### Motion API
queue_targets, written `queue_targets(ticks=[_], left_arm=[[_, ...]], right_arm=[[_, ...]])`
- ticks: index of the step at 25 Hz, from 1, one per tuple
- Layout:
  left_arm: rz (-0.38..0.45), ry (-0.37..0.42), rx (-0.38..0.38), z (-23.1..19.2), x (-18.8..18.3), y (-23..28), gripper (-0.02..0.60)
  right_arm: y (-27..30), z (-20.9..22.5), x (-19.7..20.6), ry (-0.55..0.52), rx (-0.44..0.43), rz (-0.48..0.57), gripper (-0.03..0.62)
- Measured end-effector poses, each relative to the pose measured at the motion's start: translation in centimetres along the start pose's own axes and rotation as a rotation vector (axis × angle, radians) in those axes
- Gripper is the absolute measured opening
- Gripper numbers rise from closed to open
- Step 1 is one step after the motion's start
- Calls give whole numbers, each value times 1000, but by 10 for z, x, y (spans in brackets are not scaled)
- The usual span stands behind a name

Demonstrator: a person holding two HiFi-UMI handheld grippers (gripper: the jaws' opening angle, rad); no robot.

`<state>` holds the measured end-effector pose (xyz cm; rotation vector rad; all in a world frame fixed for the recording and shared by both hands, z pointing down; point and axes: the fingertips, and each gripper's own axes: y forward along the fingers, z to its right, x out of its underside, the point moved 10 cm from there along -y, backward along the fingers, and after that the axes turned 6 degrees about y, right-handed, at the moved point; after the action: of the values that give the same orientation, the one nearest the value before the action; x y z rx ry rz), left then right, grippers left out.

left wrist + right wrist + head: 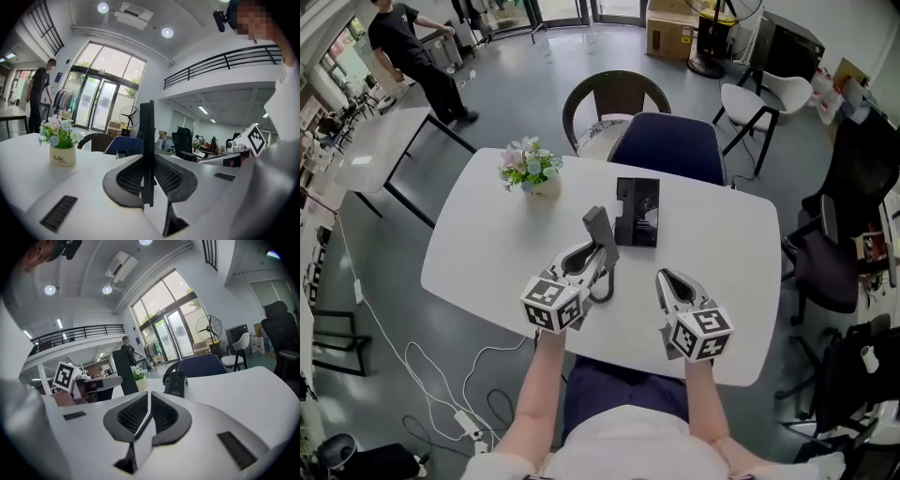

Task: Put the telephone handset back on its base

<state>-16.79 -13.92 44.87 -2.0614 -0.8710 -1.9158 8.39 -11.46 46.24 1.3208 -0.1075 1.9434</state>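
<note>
Two grippers sit over the near half of a white table [727, 248], one in each of the person's hands; the left gripper [592, 255] has its jaws clamped on the telephone handset [601, 232], a dark slab that the left gripper view shows edge-on and upright between the ribbed pads [127, 180]; the handset is lifted clear of the tabletop, roughly midway between the near and far edges, its upper end just beside the near left corner of the base [637, 212]; a coiled black cord [602, 287] hangs below it, next to the left gripper, toward the near edge; the base lies flat near the table's middle, somewhat closer to the far edge, with its cradle unoccupied; the right gripper [665, 279] rests nearer the near edge, to the right of the handset and apart from it, its jaws brought together with nothing between them, as the right gripper view [149, 401] shows; a small pot of flowers [531, 171] stands toward the far left corner; a navy chair [670, 145] is drawn up to the far edge, with a dark wicker chair [615, 86] behind it; a person in black [408, 45] stands on the floor well beyond the far left corner.
</note>
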Motion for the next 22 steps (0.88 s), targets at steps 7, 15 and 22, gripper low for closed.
queue_targets(ticks=[7, 15, 22], left_arm=[[-69, -96, 101, -28, 8, 32, 75], [-127, -166, 233, -58, 14, 65, 75], [-189, -163, 335, -80, 13, 92, 74]], right_arm=[[14, -2, 3, 20, 15, -16, 43], [24, 3, 9, 51, 47, -46, 43], [34, 7, 8, 67, 79, -62, 43]])
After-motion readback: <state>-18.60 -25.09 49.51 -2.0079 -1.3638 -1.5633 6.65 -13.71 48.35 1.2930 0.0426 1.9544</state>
